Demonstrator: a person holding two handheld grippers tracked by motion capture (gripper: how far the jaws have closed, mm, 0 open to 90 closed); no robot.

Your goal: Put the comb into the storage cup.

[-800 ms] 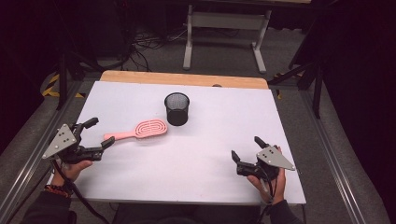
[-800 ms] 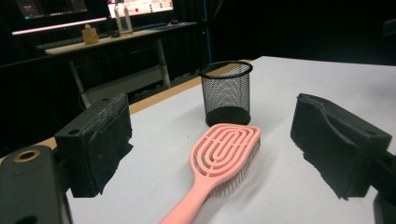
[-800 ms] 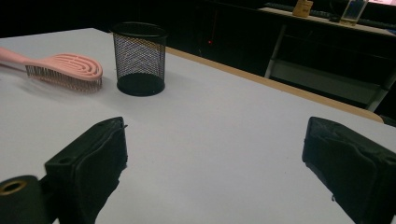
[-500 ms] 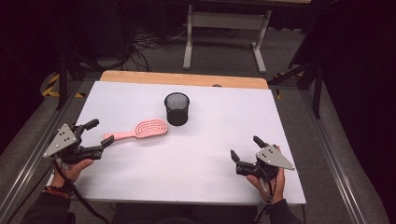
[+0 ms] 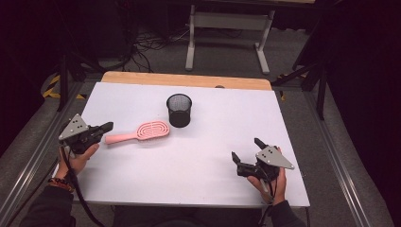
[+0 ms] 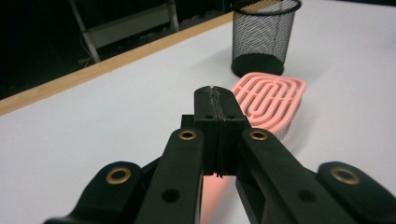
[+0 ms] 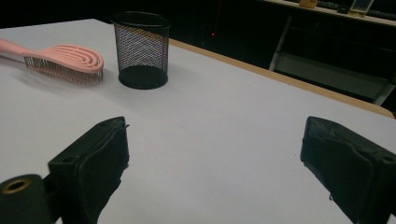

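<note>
A pink hairbrush (image 5: 151, 130) lies flat on the white tabletop (image 5: 189, 184), its handle pointing left. My left gripper (image 5: 108, 126) hovers at the handle's end, shut, pad against pad with nothing between them. In the left gripper view the closed jaws (image 6: 214, 91) sit over the pink handle, and the brush head (image 6: 271, 95) lies just beyond them. My right gripper (image 5: 245, 148) rests at the table's front right, open and empty. From the right gripper view (image 7: 217, 128), the brush (image 7: 65, 56) shows far off to the left.
A black mesh cup (image 5: 179, 111) stands upright just right of the brush head, seen too in the gripper views (image 6: 264, 37) (image 7: 141, 51). A wooden strip (image 5: 189, 79) edges the table's far side. A metal frame (image 5: 227, 28) stands on the floor beyond.
The left gripper's jaws, apart around the handle's end before, are now shut, and the gripper has shifted slightly upward. Brush, cup and right gripper have stayed put.
</note>
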